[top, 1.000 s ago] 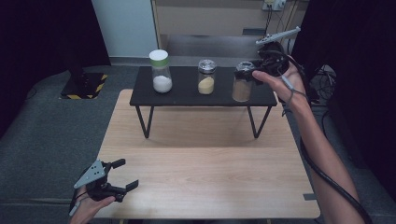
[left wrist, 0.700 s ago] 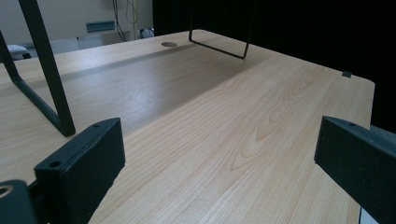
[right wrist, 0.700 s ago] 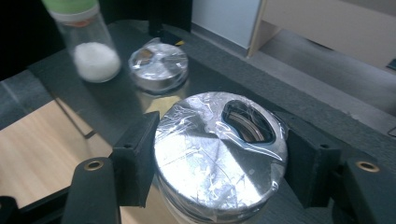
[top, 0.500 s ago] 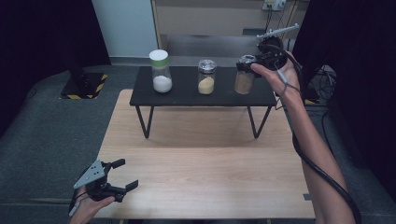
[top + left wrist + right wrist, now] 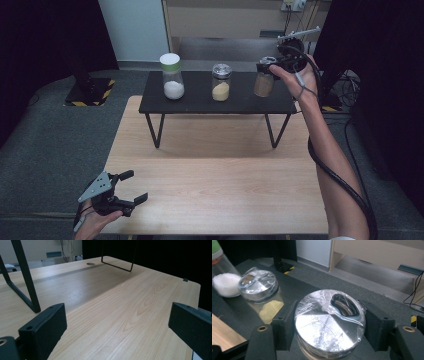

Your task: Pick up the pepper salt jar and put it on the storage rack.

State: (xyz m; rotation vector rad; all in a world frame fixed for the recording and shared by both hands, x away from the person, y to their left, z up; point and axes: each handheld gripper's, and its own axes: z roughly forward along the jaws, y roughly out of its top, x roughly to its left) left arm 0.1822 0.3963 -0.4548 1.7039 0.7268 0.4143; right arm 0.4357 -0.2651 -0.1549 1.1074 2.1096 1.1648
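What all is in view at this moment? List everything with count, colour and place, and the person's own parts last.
Brown-powder jar: 1, clear glass, silver lid under plastic film, right end of the shelf, gripped at the lid.
Yellow-powder jar: 1, clear glass, silver lid, middle of the shelf.
White-powder jar: 1, clear, green-and-white cap, left end of the shelf.
Shelf: 1, black, wire legs, on the far part of the table.
Table: 1, light wood, centre.
Striped base: 1, black and yellow, on the grey floor at far left.
Right claw: 1, black, jaws closed on the brown-powder jar's lid.
Left claw: 1, black, open, at the table's near left corner.
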